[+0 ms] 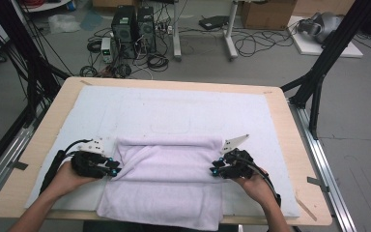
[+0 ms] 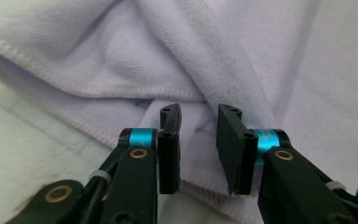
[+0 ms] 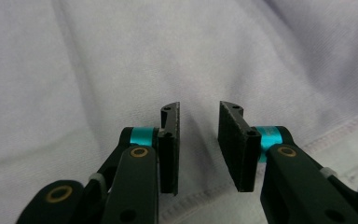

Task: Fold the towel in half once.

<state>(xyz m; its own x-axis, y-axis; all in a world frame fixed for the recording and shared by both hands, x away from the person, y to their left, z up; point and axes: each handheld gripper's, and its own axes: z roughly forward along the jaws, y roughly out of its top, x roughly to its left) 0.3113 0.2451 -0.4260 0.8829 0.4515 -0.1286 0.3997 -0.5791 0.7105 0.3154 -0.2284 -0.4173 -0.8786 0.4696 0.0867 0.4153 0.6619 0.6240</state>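
Note:
A pale lilac towel (image 1: 166, 179) lies folded on the white mat (image 1: 174, 108), its near part hanging over the table's front edge. My left gripper (image 1: 117, 170) sits at the towel's left edge, pointing right. My right gripper (image 1: 213, 170) sits at its right edge, pointing left. In the left gripper view the left gripper (image 2: 199, 112) has its jaws a little apart over a hemmed fold of towel (image 2: 214, 46), with no cloth pinched. In the right gripper view the right gripper (image 3: 199, 108) stands likewise, with a gap over flat towel (image 3: 168, 46) near its hem.
The mat covers most of a wooden table (image 1: 53, 111). Black frame posts (image 1: 319, 72) stand at the back corners. On the floor beyond are computer towers (image 1: 134, 29), cables and a cardboard box (image 1: 268, 14).

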